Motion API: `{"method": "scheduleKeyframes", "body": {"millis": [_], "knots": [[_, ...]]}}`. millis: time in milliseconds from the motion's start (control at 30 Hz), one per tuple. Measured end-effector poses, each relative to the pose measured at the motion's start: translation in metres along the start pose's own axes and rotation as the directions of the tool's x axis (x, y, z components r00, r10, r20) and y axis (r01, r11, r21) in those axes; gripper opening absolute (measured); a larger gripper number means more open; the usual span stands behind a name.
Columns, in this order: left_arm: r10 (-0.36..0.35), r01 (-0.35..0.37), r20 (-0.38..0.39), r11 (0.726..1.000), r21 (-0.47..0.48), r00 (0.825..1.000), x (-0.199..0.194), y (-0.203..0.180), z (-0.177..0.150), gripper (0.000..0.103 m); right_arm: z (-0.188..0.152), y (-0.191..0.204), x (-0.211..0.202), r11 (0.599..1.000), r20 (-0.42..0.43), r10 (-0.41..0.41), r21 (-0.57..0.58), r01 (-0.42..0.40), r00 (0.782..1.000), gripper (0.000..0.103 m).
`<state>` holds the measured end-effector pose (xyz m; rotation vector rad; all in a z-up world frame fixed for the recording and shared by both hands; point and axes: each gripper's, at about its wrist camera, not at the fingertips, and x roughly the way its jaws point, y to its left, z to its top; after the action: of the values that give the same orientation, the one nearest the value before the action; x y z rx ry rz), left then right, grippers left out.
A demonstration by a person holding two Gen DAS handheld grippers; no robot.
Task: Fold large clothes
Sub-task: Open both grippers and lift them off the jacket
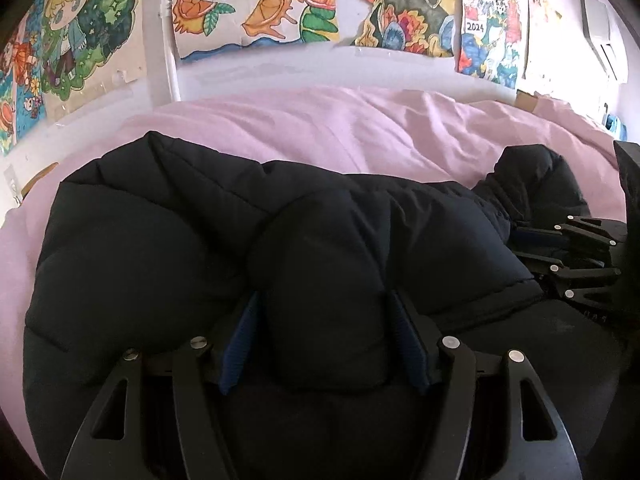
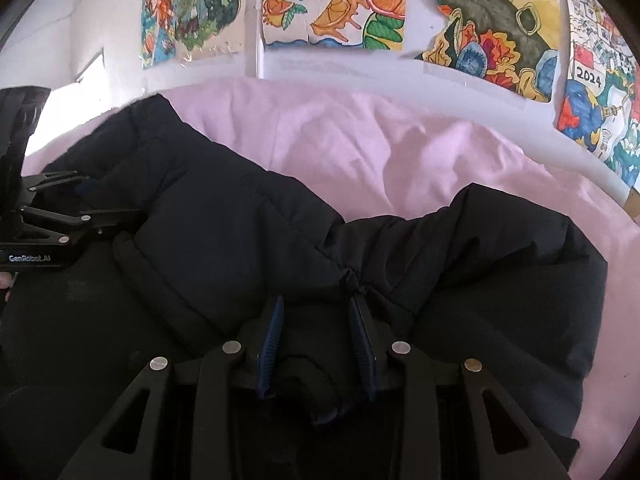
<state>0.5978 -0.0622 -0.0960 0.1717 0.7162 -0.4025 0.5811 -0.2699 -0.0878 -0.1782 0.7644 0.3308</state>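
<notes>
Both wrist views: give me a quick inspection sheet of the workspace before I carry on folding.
Surface: pink bedsheet, wrinkled.
Job's things: black puffer jacket bunched on the sheet, not yet flat.
Clutter: nothing seen on the sheet.
Grippers: left gripper clamps a thick jacket fold; right gripper pinches a gathered jacket edge.
Cables: nothing seen.
Surroundings: colourful drawings on a white wall; air conditioner high up.

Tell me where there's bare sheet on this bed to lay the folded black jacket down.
Bare pink sheet runs between the black jacket and the wall with drawings, and right of the jacket's bulge. The near side is crowded: the left gripper and right gripper each have jacket fabric between their fingers.
</notes>
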Motion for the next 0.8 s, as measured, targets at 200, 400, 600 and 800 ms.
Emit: {"method": "scheduleKeyframes", "body": {"millis": [200, 400, 600, 800], "knots": [[0.027, -0.027, 0.01, 0.999, 0.026, 1.0, -0.006, -0.007, -0.003, 0.062, 0.0, 0.004, -0.006, 0.999, 0.013, -0.024, -0.021, 0.025, 1.0, 0.032], [0.091, -0.093, 0.032, 0.994, 0.049, 0.995, -0.016, -0.013, -0.001, 0.073, 0.002, 0.009, -0.015, 0.998, 0.027, -0.053, -0.041, 0.054, 0.998, 0.034], [0.194, -0.197, 0.048, 0.977, 0.082, 0.98, -0.026, -0.023, 0.004, 0.083, 0.01, 0.009, -0.027, 0.997, 0.017, -0.078, -0.029, 0.078, 0.997, 0.046], [0.25, -0.251, 0.029, 0.965, 0.071, 0.968, -0.033, -0.025, 0.008, 0.088, 0.014, 0.003, -0.041, 0.994, -0.009, -0.108, 0.023, 0.108, 0.994, 0.086]]}}
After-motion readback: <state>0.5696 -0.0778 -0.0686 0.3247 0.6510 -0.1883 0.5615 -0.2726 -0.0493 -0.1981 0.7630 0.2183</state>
